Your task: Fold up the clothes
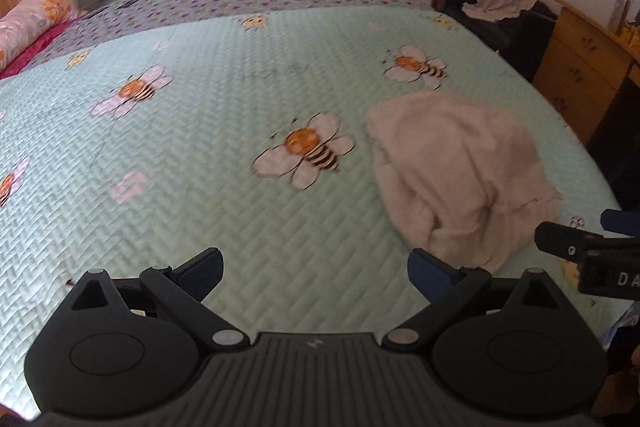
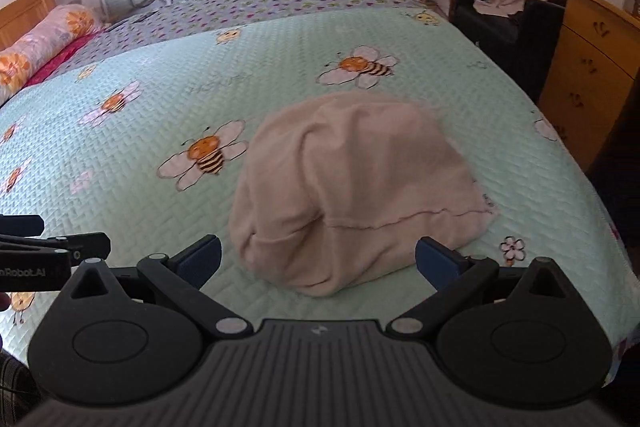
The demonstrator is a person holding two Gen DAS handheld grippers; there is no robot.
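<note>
Both the left gripper (image 1: 314, 265) and right gripper (image 2: 318, 259) hang spread and empty before a folded cream garment (image 2: 352, 203) at frame centre; grabbing only its top layer could undo the fold.

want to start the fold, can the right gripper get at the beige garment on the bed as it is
Probably yes. The right gripper is open and faces the beige garment head on, with only bare bedspread between. The left gripper stays off to its side, not crossing the path.
</note>
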